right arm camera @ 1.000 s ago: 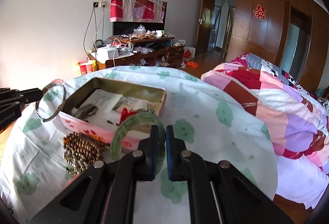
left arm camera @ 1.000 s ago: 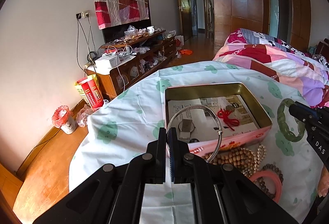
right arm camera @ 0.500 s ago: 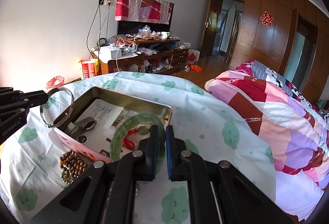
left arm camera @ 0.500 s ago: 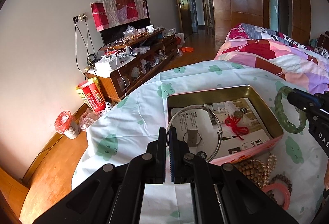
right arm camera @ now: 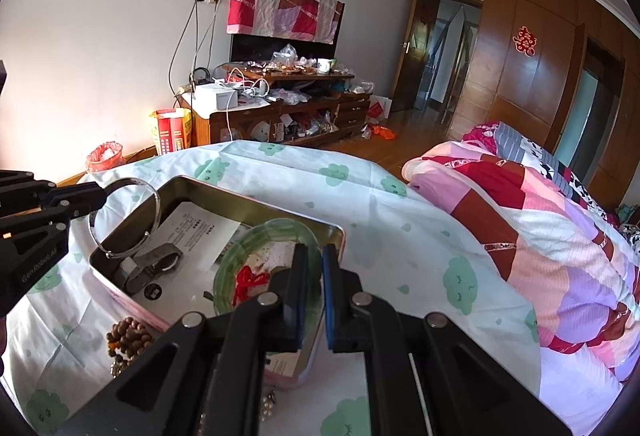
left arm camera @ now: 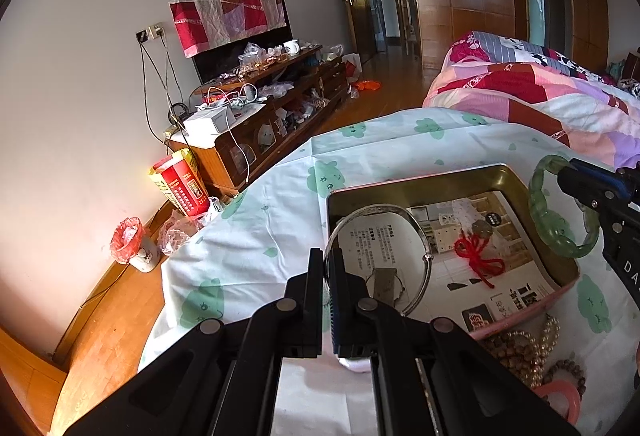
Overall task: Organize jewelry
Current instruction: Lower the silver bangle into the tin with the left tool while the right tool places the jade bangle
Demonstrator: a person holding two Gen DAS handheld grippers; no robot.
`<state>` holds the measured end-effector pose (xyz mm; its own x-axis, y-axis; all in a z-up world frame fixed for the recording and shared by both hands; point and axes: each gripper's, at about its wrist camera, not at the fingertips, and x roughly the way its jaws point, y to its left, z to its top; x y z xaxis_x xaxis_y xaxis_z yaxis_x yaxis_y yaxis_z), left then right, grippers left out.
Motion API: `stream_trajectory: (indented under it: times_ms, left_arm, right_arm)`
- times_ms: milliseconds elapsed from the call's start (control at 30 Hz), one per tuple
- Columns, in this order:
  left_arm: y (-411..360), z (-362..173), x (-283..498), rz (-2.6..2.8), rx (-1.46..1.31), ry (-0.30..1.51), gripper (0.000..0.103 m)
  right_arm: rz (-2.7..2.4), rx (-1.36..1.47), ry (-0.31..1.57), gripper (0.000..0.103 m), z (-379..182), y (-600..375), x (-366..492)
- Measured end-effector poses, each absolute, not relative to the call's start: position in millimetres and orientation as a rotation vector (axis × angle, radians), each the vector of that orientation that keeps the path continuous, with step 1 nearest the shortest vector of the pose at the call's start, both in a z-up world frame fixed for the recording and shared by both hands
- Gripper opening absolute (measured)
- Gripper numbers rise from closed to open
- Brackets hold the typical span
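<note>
- Jewelry is lying partly in and partly beside an open tin [left arm camera: 532, 196] on a cloth [left arm camera: 256, 236] printed with green shapes.
- Left gripper [left arm camera: 329, 268] is clamping a silver bangle [left arm camera: 416, 232] between closed jaws; the ring is hanging over the tin's near-left corner, above the printed paper [left arm camera: 384, 236] lining the tin.
- In the right wrist view the same bangle [right arm camera: 154, 196] is showing at the left, pinched at its top by the left gripper [right arm camera: 100, 196], its lower arc dipping inside the tin's [right arm camera: 240, 202] rim.
- Right gripper [right arm camera: 314, 276] is squeezing a green bangle [right arm camera: 228, 268] with jaws nearly closed on its band; the ring is hanging over the tin's interior.
- From the left wrist view the green bangle [left arm camera: 538, 212] is sitting at the tin's right edge, gripped by the right gripper [left arm camera: 566, 172].
- Inside the tin a red knotted cord [left arm camera: 478, 256] with a small metal charm is lying on the paper, and a watch [right arm camera: 154, 266] is lying near the left wall.
- Wooden beads [left arm camera: 516, 352] and a pearl strand [left arm camera: 550, 328] are lying on the cloth just outside the tin's near wall, with a pink ring [left arm camera: 568, 398] beside them.
- Wooden beads [right arm camera: 128, 336] are also showing in the right wrist view, in front of the tin.
- Beyond the cloth a patchwork quilt [right arm camera: 540, 220] is lying to the right and a cluttered cabinet [right arm camera: 280, 116] is standing against the wall.
</note>
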<state>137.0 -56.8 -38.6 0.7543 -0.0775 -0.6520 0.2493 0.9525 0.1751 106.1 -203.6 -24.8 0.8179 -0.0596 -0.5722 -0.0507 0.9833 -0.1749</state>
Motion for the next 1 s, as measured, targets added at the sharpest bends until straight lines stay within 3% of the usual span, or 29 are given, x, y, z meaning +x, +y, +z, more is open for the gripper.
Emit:
stream_trajectory:
  times_ms: [1000]
  left_arm:
    - [-75, -56, 170, -0.196, 0.285, 0.752, 0.002]
  right_arm:
    - [-0.01, -0.238, 0.707, 0.008, -54, -194, 136]
